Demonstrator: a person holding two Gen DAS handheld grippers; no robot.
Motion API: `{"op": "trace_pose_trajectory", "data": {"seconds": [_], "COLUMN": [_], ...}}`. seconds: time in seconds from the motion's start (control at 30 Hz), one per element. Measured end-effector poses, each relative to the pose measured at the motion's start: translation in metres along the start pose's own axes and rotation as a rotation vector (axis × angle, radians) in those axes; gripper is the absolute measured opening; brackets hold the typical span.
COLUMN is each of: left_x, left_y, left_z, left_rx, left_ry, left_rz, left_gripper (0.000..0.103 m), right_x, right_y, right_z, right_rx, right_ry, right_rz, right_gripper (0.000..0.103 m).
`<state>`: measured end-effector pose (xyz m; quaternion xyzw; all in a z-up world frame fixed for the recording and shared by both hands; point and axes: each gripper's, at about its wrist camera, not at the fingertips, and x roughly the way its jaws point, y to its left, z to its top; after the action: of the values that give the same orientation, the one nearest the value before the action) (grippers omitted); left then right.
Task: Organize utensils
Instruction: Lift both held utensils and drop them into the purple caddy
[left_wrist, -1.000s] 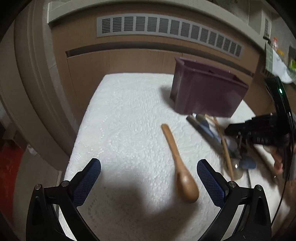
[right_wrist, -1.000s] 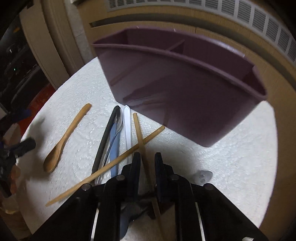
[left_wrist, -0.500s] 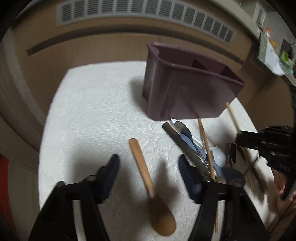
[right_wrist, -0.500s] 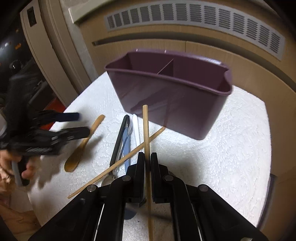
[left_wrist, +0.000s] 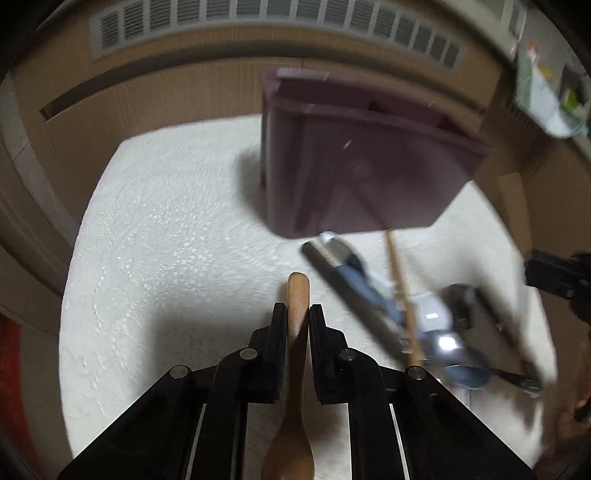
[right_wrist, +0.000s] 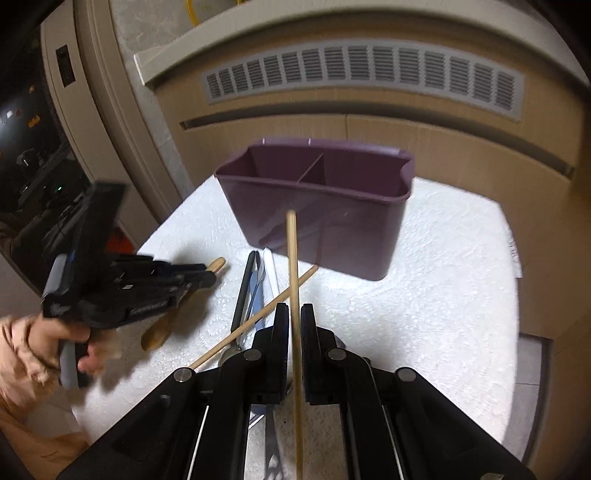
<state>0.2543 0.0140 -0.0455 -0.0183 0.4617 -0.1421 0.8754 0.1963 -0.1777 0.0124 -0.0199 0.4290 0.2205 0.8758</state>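
Note:
My left gripper (left_wrist: 297, 310) is shut on the handle of a wooden spoon (left_wrist: 295, 306), whose bowl points back toward the camera. My right gripper (right_wrist: 294, 310) is shut on a wooden chopstick (right_wrist: 291, 251), lifted off the cloth with its tip in front of the purple divided utensil holder (right_wrist: 321, 206). The same holder (left_wrist: 354, 177) stands at the back of the white cloth in the left wrist view. A second chopstick (right_wrist: 258, 317) lies across a pile of dark and blue-handled utensils (right_wrist: 251, 288) on the cloth. In the right wrist view the left gripper (right_wrist: 207, 278) grips the spoon (right_wrist: 162, 328) at the left.
A white textured cloth (right_wrist: 443, 295) covers the small table, with wooden panelling and a vent grille (right_wrist: 362, 77) behind it. A person's hand (right_wrist: 85, 347) in a peach sleeve holds the left gripper. The cloth is bare to the right of the holder.
My left gripper moved over the wooden spoon and shut on its handle. My right gripper closed on the chopstick and rose with it, so the holder now looks farther off.

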Motion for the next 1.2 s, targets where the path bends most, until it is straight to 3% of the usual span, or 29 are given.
{"op": "trace_pose_trajectory", "data": {"seconds": [0.13,0.27,0.37,0.6,0.77,0.83,0.87,1.0,1.2], "left_x": [-0.036,-0.055,-0.071,-0.095,-0.094,-0.094,-0.094,-0.098,-0.108], "left_y": [-0.012,-0.016,-0.019,-0.015,-0.010,-0.008,-0.007,-0.006,-0.014], "left_z": [-0.013,-0.016,-0.018,-0.026,-0.025,-0.023,-0.023,-0.023,-0.020], "left_rx": [-0.054,-0.055,-0.041,-0.041,-0.039,-0.047,-0.050,-0.049,-0.043], "left_ry": [-0.122,-0.156,-0.197,-0.267,-0.279,-0.280,-0.281,-0.289,-0.315], "left_rz": [-0.060,-0.082,-0.081,-0.099,-0.100,-0.105,-0.106,-0.109,-0.119], "left_gripper": [0.013,0.013,0.013,0.013,0.013,0.013,0.013,0.013,0.013], "right_x": [-0.019,-0.022,-0.006,0.055,0.103,0.112,0.111,0.076,-0.013], "right_y": [0.008,0.012,0.009,0.009,0.002,-0.003,-0.005,-0.003,0.006], "right_z": [-0.004,-0.008,-0.014,-0.004,0.008,0.011,0.010,0.005,0.000], "right_rx": [-0.010,-0.043,-0.064,-0.111,-0.091,-0.059,-0.034,-0.007,0.016], "right_ry": [-0.030,-0.007,0.080,0.185,0.249,0.278,0.287,0.199,-0.006], "right_rz": [-0.007,-0.026,-0.009,-0.021,-0.061,-0.058,-0.045,-0.051,-0.044], "right_gripper": [0.006,0.006,0.006,0.022,0.022,0.006,0.006,0.005,0.005]}}
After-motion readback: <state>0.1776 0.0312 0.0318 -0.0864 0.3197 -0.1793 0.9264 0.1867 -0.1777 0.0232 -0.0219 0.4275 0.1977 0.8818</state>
